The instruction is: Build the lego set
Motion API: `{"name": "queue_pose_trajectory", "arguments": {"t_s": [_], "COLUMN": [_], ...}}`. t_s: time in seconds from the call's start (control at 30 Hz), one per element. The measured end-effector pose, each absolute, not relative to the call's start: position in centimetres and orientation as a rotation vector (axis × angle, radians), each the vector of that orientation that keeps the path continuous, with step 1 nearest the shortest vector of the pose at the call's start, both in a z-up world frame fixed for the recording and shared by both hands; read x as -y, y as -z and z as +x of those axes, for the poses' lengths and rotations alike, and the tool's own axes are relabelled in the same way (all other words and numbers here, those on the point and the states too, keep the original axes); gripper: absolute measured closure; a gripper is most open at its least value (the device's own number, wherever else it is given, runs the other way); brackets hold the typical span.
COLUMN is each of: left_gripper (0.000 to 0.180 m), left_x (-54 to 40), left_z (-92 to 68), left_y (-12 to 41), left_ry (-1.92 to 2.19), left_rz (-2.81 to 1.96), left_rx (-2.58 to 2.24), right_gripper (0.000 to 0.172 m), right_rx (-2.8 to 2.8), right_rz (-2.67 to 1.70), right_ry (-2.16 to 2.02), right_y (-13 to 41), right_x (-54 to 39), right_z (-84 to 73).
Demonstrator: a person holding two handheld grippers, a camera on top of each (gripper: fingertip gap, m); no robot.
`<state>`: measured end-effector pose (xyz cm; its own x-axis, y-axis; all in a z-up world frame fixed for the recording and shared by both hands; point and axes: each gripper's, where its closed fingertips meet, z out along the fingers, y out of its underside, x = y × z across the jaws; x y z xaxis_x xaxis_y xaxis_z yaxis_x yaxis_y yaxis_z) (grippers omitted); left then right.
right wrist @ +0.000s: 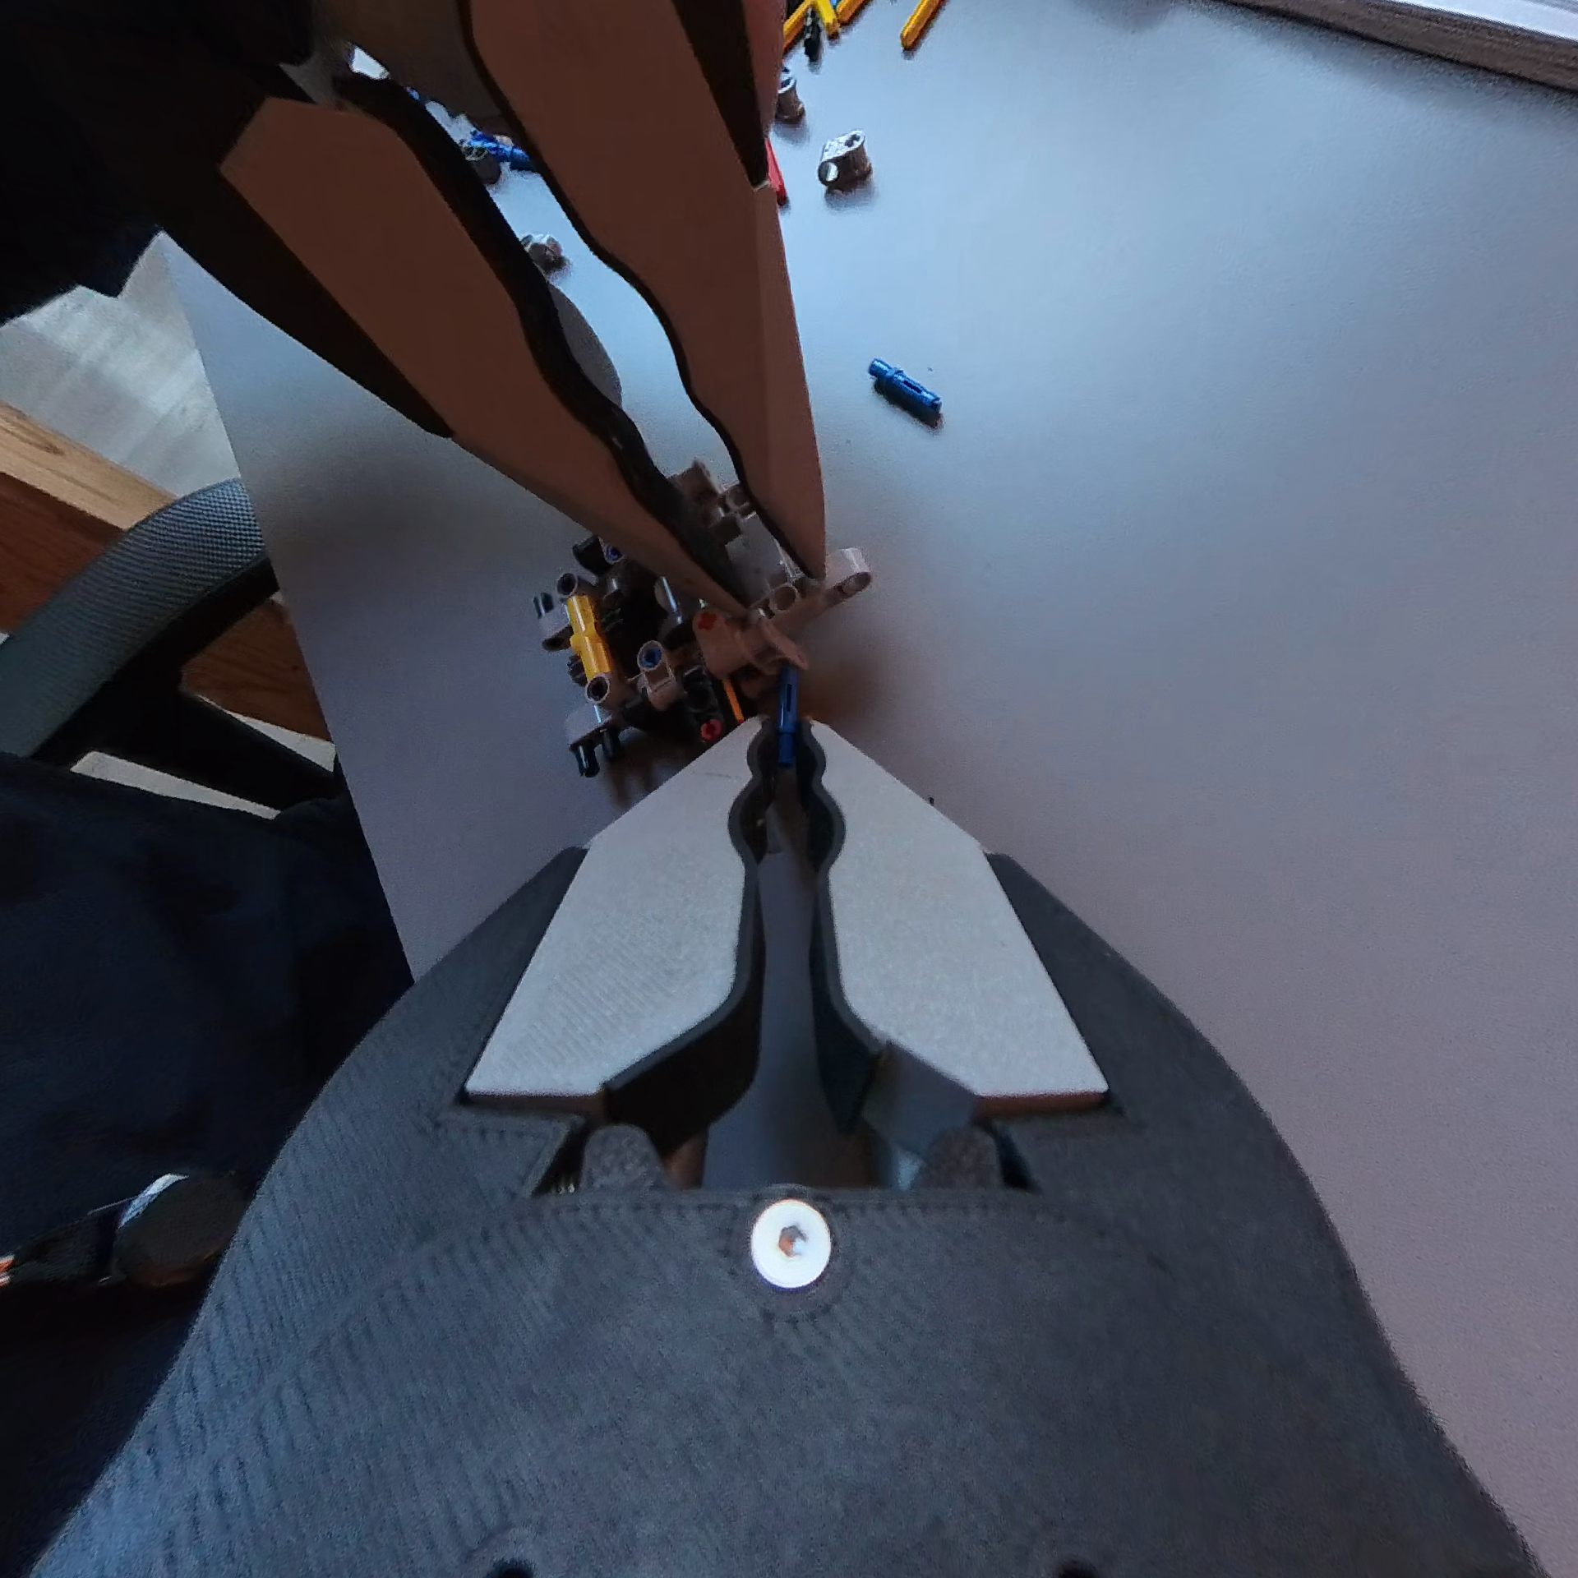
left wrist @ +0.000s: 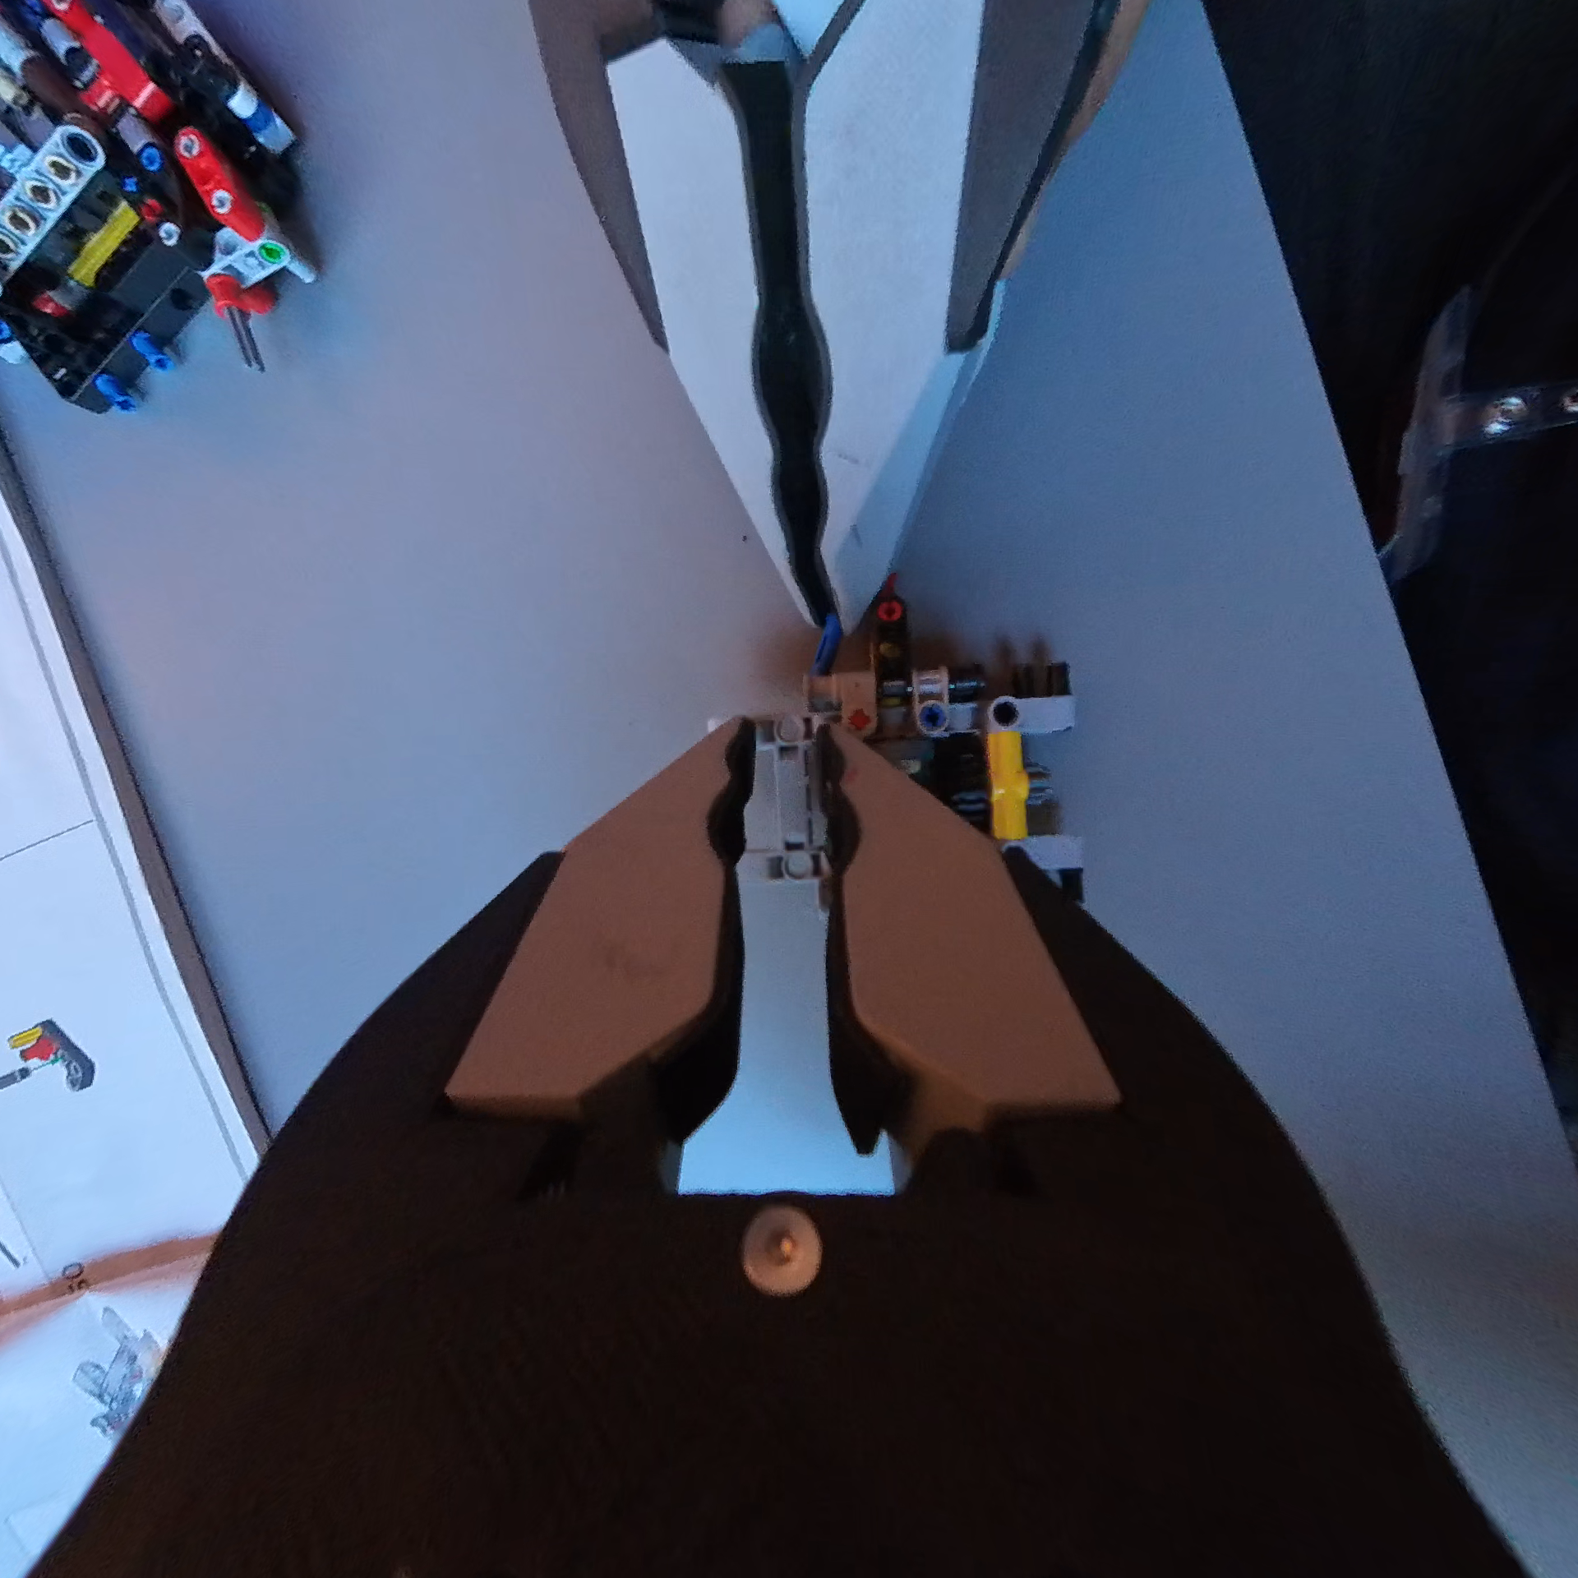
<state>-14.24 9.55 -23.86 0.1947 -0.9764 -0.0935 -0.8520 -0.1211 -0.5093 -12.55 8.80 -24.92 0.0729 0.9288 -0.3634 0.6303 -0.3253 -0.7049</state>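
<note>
Dim, cool bluish light on the grey table (left wrist: 427, 598); a warm orange cast tints the left gripper (left wrist: 790, 734) fingers and the tabletop by the small brick assembly (left wrist: 965, 751). Soft shadows under that assembly, no hard edges. No real glare, only a bright spot on the screw head (right wrist: 791, 1242). Strong fisheye bending at the borders; the table edge curves. Close-range gripper bodies are soft, the far brick pile (left wrist: 128, 213) is slightly blurred, and the small parts are smeared and grainy.
</note>
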Motion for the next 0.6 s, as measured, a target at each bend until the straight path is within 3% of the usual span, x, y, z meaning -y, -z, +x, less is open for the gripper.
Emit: {"name": "queue_pose_trajectory", "arguments": {"t_s": [0.6], "left_gripper": [0.169], "left_x": [-8.0], "left_z": [-13.4], "left_y": [23.4], "left_ry": [0.512], "left_rz": [-2.039], "left_rx": [-1.669], "right_gripper": [0.171], "right_rx": [1.720], "right_rz": [-1.868], "right_ry": [-1.210], "right_y": [24.5], "right_x": [-8.1], "right_z": [-12.6]}}
